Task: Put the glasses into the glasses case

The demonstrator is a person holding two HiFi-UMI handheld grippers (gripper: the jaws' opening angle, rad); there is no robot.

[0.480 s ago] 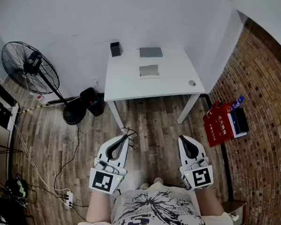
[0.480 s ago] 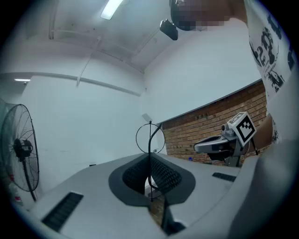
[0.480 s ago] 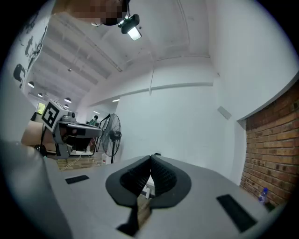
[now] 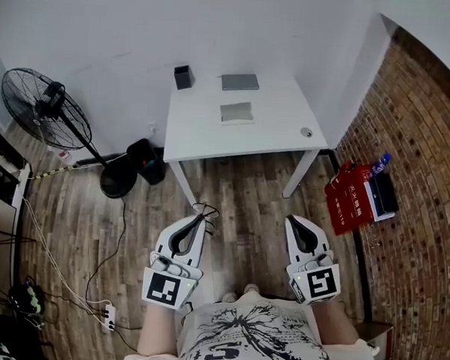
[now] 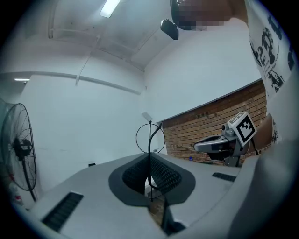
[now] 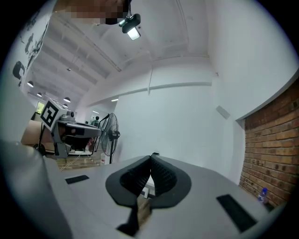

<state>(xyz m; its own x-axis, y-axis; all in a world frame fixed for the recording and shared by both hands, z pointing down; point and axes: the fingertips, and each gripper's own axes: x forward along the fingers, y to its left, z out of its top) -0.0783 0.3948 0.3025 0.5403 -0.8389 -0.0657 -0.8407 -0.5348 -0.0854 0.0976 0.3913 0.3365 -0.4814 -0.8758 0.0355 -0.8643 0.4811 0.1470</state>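
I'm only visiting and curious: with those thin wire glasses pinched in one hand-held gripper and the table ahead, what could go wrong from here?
The left hand-held gripper is shut on the glasses by thin wire alone; they could slip or bend. A power strip with cables lies on the floor by the left leg; a step could snag it. The right hand-held gripper is shut, so it must open before steadying anything on the table.

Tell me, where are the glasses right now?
The glasses are pinched in the shut left gripper. In the head view that puts them just left of centre, over the wooden floor and well short of the white table.
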